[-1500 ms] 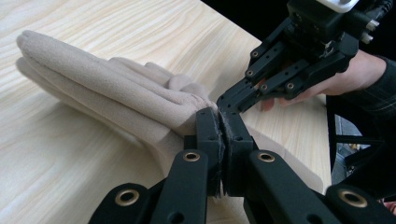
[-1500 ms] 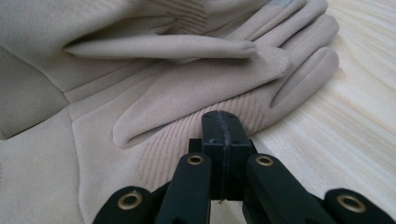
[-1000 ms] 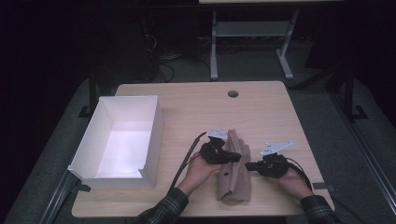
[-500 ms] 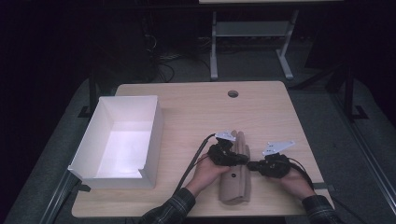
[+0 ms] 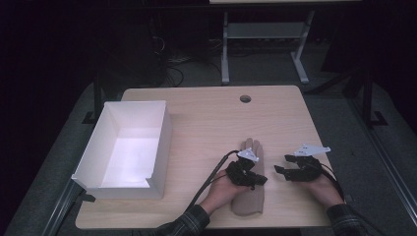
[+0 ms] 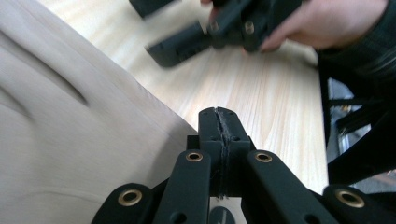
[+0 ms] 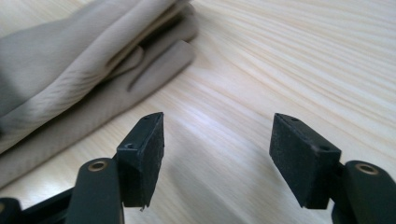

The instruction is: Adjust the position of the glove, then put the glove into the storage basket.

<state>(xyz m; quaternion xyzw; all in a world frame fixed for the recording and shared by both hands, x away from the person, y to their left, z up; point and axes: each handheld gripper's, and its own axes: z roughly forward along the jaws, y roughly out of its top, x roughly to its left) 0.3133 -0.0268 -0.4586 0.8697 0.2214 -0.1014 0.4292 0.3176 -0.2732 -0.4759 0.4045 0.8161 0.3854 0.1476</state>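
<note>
A beige glove point(image 5: 250, 196) lies flat on the wooden table point(image 5: 206, 118), fingers pointing away from the person. My left gripper point(image 5: 260, 181) rests over the glove's right side. In the left gripper view its jaws point(image 6: 219, 126) are shut pad to pad at the glove's point(image 6: 70, 130) edge, with no fabric seen between them. My right gripper point(image 5: 281, 170) hovers just right of the glove. It has just been opening; in the right gripper view it point(image 7: 217, 144) stands open over bare wood, with the glove's fingers point(image 7: 70, 60) to the upper left.
An open white box point(image 5: 125, 147) stands on the table's left half. A round cable hole point(image 5: 245, 98) sits near the far edge. Cables trail from both grippers toward the person. Metal stand legs point(image 5: 265, 44) rise beyond the table.
The right gripper has opened and drawn back to the right, off the glove. The left gripper has moved right and nearer the person, over the glove.
</note>
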